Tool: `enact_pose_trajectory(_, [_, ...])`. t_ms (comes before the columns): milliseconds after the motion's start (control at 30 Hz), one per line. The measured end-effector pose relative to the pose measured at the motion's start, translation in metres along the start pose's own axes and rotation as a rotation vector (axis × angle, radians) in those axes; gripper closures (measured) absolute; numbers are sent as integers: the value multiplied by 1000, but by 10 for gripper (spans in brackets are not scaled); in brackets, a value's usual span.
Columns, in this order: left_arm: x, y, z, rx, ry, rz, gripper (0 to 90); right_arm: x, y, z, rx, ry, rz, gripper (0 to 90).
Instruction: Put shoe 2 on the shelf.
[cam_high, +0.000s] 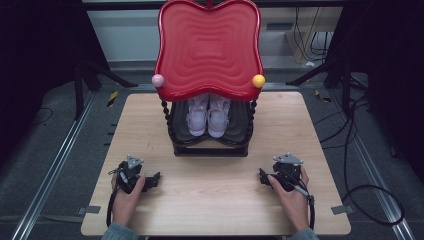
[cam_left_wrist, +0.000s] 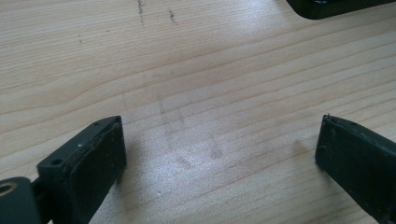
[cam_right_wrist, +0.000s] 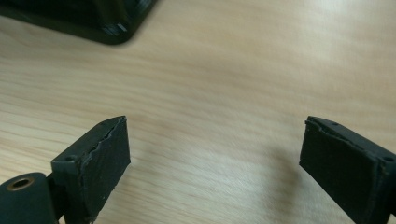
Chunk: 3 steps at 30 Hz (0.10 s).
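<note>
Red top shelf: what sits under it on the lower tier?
Under the red top shelf, a pair of white shoes rests on the black lower tier; their heels and the tier's back are covered.

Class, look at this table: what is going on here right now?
A person sits at a wooden table with a gripper in each hand. The left gripper and the right gripper both rest low on the bare wood near the front edge, jaws open and holding nothing. Farther back stands a two-tier shelf with a red top tray; a pair of pale shoes sits on its dark lower tier, untouched.
</note>
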<state>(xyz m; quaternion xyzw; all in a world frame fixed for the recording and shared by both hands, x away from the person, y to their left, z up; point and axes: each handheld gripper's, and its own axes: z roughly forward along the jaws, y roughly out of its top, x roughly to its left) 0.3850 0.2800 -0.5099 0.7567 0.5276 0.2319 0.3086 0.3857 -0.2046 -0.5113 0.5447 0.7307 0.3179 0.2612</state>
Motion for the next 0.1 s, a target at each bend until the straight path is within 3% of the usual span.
enact_pose_trajectory(100, [0, 0, 1, 1, -3, 0, 0, -4, -1, 4, 13, 9, 33, 71])
